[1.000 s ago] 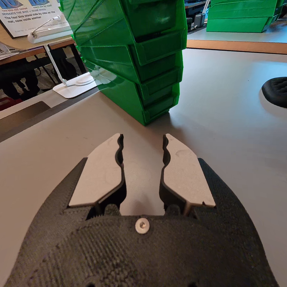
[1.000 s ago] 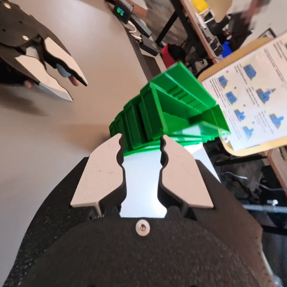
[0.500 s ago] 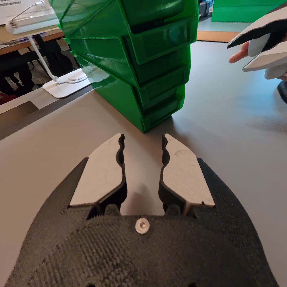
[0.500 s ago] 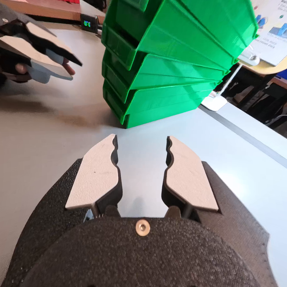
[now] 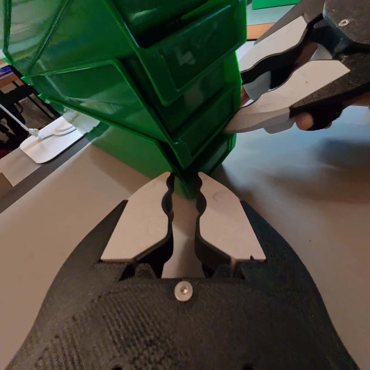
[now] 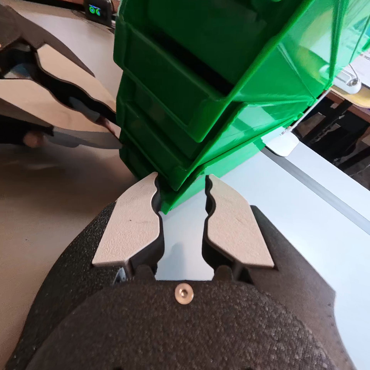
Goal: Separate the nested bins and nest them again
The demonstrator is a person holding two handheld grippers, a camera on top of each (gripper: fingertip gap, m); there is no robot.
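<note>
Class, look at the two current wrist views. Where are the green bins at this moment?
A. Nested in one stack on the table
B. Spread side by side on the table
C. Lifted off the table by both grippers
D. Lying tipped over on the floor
A: the green bins sit one inside another in a single stack resting on the table, with both grippers at its front corners.

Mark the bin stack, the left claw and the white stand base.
bin stack [image 5: 124, 84]: left wrist view, side wall.
left claw [image 5: 185, 178]: left wrist view, between its fingertips.
stand base [image 5: 50, 140]: left wrist view, flat top.
</note>
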